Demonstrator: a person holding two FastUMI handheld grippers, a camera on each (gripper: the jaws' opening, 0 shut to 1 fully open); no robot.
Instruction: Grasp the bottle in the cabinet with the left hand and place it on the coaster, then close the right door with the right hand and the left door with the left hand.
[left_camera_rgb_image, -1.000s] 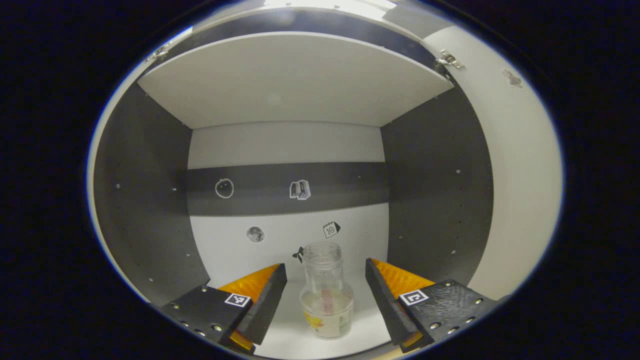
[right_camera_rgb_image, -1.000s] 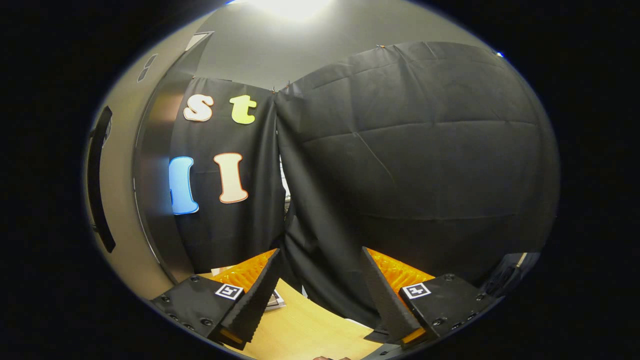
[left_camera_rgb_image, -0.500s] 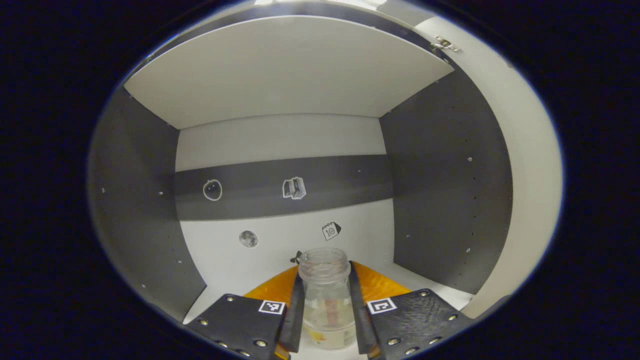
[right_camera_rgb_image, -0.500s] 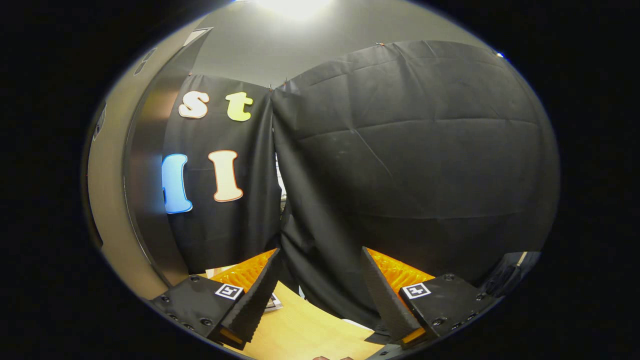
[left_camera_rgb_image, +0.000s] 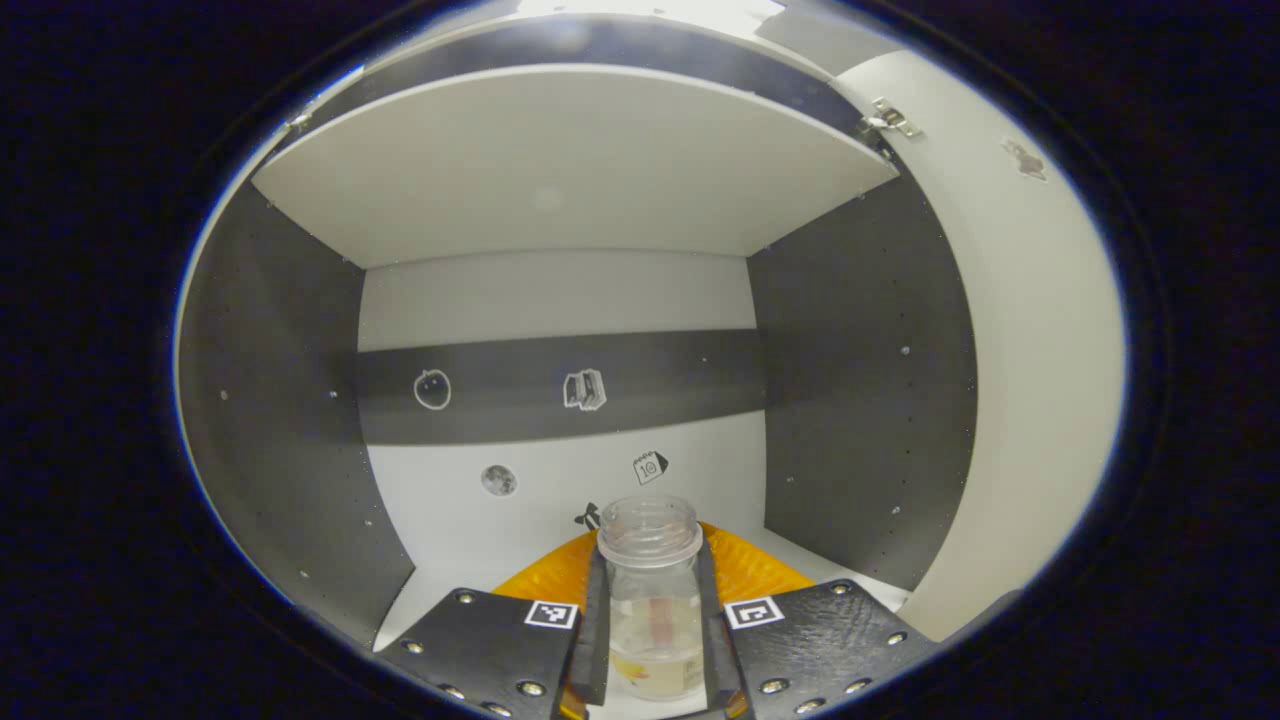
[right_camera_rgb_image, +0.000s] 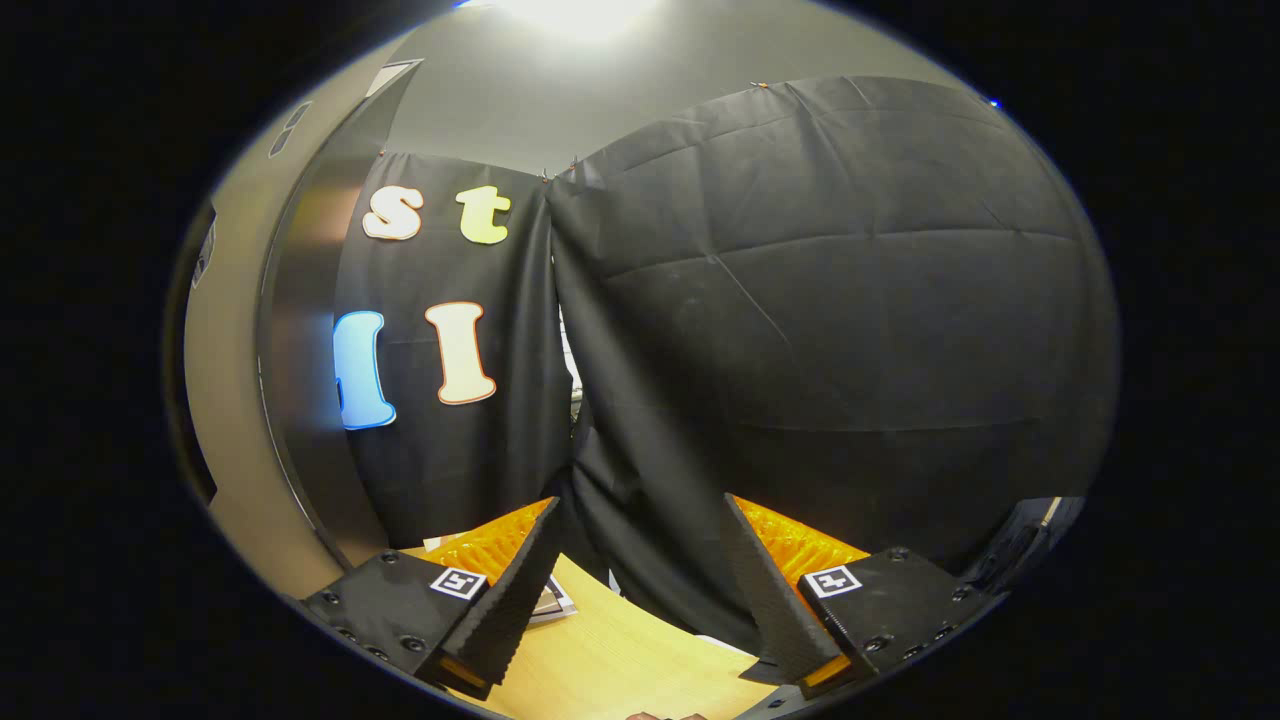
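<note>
Left gripper (left_camera_rgb_image: 652, 625): both fingers pressed on the small clear glass bottle (left_camera_rgb_image: 652, 610), just below its threaded, capless neck. Bottle: upright inside the white-and-grey cabinet (left_camera_rgb_image: 560, 300), probably just off its floor; rigid, light, smooth, breakable; hold at the waist, kept level. Right gripper (right_camera_rgb_image: 640, 590): fingers apart, holding nothing, above the wooden tabletop (right_camera_rgb_image: 620, 660).

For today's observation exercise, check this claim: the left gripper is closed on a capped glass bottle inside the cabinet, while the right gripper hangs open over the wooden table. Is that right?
One detail is wrong: the bottle has no cap; the left gripper view shows its mouth open. The rest holds: the left gripper is closed on it inside the cabinet, and the right gripper hangs open over the wooden table.
</note>
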